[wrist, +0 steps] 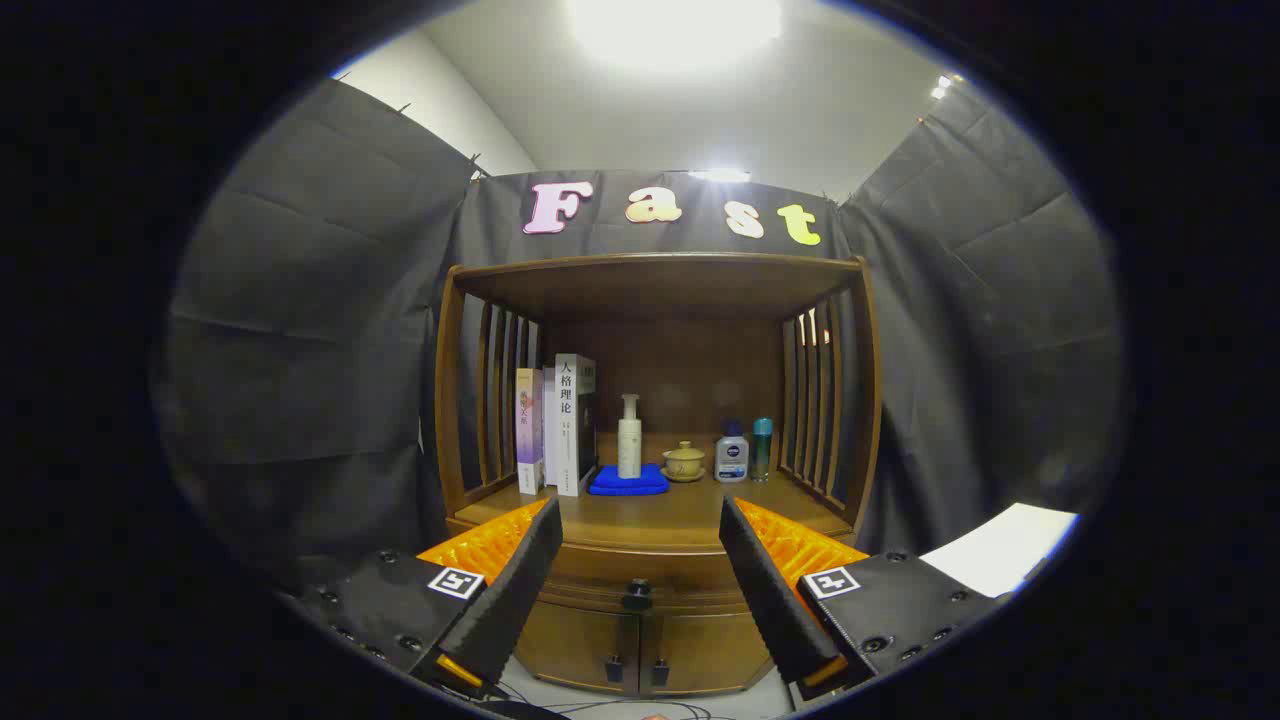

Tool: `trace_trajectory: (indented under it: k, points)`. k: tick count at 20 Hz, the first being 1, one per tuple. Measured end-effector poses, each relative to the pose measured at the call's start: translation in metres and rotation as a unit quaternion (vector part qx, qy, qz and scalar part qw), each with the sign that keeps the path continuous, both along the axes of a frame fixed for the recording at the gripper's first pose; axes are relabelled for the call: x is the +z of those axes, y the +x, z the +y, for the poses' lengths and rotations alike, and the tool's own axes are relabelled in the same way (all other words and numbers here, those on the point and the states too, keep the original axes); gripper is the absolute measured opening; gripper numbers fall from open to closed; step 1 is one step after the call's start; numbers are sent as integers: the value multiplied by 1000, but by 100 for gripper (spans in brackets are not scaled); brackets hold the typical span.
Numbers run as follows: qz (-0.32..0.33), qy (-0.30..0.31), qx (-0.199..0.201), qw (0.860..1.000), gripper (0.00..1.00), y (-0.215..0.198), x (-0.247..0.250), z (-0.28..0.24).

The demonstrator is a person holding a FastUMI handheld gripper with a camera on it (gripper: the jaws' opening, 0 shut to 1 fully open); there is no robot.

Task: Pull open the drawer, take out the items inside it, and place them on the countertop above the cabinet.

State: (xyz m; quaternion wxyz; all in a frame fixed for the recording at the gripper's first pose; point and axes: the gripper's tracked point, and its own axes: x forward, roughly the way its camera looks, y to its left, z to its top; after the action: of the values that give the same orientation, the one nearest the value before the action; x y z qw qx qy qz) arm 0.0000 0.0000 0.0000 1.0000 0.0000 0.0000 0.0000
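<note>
A wooden cabinet (655, 300) stands straight ahead against the black cloth wall. Its drawer (640, 580) sits closed under the countertop (660, 515), with a dark round knob (637, 594) at its middle. The knob lies between and a little beyond my fingers. My gripper (640, 520) is open, nothing between its fingers, and it hangs well short of the cabinet. What the drawer holds is hidden.
On the countertop stand books (560, 425) at the left, a white pump bottle (629, 437) on a blue cloth (629, 482), a small lidded cup (685, 461) and two small bottles (745, 452) at the right. Two lower doors (640, 650) are closed. A white surface (1000, 548) lies at the right.
</note>
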Motion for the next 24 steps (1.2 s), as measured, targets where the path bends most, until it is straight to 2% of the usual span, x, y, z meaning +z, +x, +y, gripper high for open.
trace_trajectory:
  k: [5, 15, 24]
  points:
    - [14, -1, -1, 1000, 100, 4, -15, -5]
    - [-25, -4, -19, 999, 100, -23, 31, -15]
    - [-30, 10, -40, 999, 100, -29, 31, -39]
